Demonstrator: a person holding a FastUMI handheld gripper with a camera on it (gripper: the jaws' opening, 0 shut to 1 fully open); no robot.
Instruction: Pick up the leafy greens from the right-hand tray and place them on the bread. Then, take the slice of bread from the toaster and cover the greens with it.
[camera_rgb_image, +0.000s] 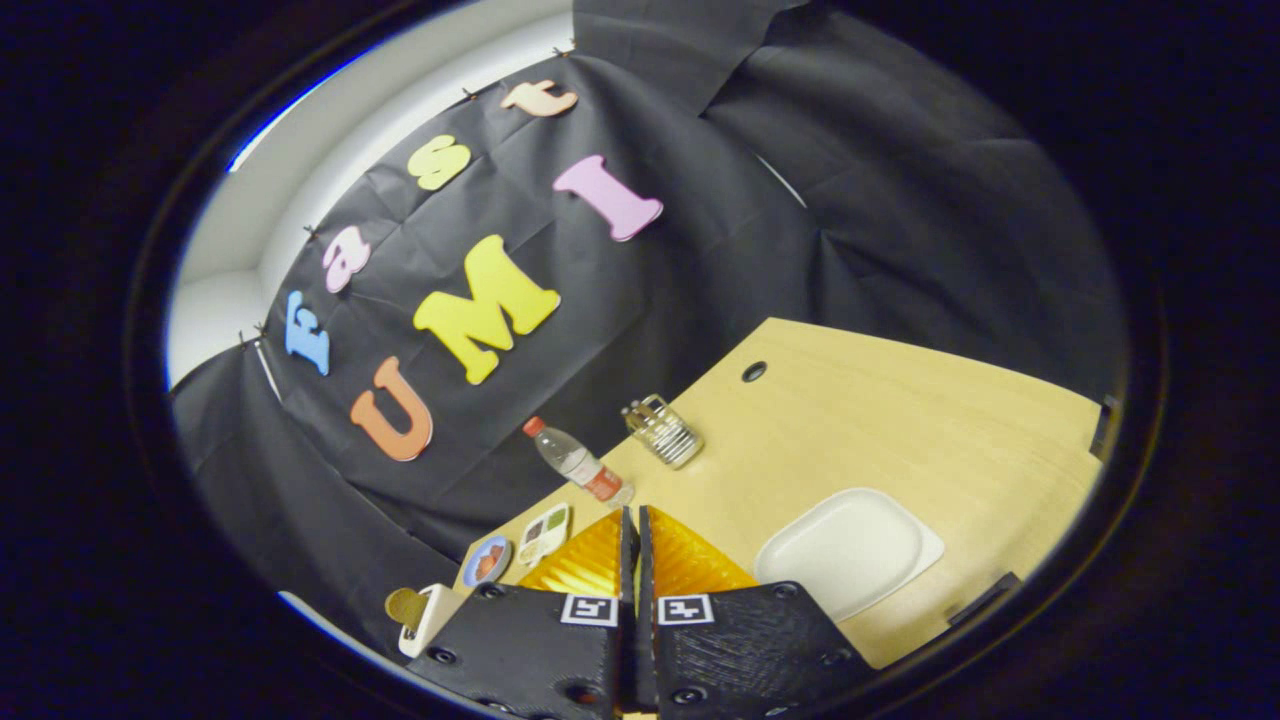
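— Fingers? (636, 545)
— Pressed together, nothing between them, raised above the wooden table (900, 420).
— Toaster?
— White, just left of the fingers at the table's edge, bread slice (404, 606) poking out of it (432, 618).
— Trays?
— Divided tray (545, 533) and small blue plate (487, 561) beyond the toaster; contents too small to tell.
— Elsewhere?
— Empty white plate (850, 550) right of the fingers. Water bottle (578, 463) and wire rack (664, 430) further ahead.

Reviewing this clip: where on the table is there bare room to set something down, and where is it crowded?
Bare wood spreads between the wire rack, the cable hole and the white plate, and on past the plate. It is crowded beside the shut gripper: bottle, divided tray, small dish and toaster sit close together.
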